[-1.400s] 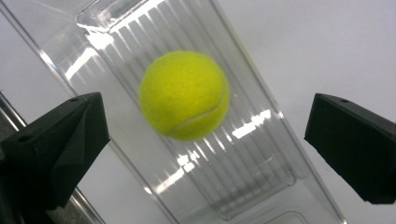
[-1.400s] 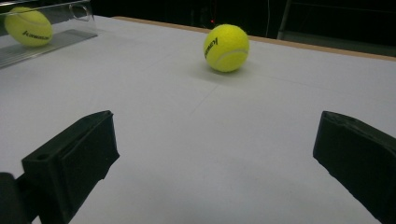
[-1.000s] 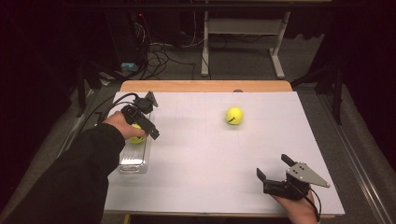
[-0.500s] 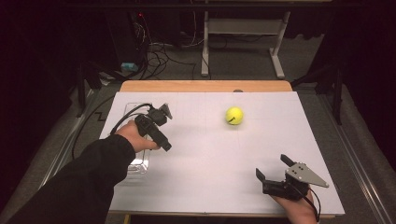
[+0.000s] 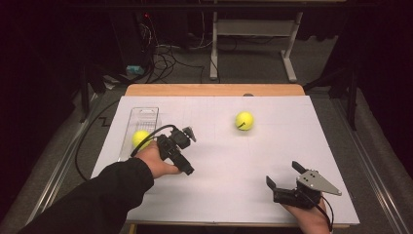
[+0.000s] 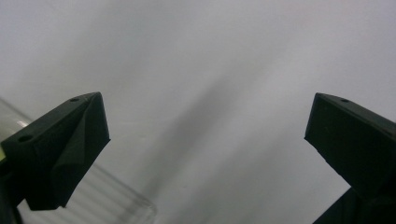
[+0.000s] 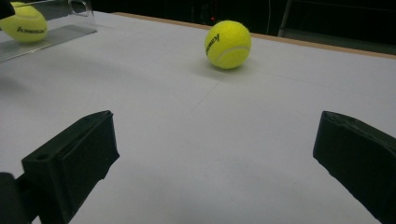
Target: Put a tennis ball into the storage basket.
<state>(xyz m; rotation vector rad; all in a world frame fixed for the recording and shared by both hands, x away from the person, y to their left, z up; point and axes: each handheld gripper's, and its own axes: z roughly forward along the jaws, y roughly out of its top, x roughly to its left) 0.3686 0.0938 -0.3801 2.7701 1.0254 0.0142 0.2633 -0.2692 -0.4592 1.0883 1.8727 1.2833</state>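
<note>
**One ball in the tray, one loose on the table**

A clear plastic tray (image 5: 144,116) is seen at the table's left, its long axis running from 12 to 6 o'clock. One tennis ball (image 5: 140,138) lies inside it, toward the near end. The left gripper (image 5: 181,152) is held just beside the tray, at about 3 o'clock from that ball; its jaws are spread wide and nothing is gripped, as is confirmed in the left gripper view (image 6: 201,154), where a corner of the tray (image 6: 93,200) is glimpsed.

The second tennis ball (image 5: 244,120) rests on the white table cover (image 5: 234,170), well apart from both grippers. From the left gripper it lies toward 2 o'clock; from the right gripper (image 5: 287,183), held wide and empty at the near right edge, toward 11 o'clock. In the right gripper view the ball (image 7: 228,44) is seen ahead between the spread jaws. The left gripper is judged slightly nearer, and nearer the tray.
</note>
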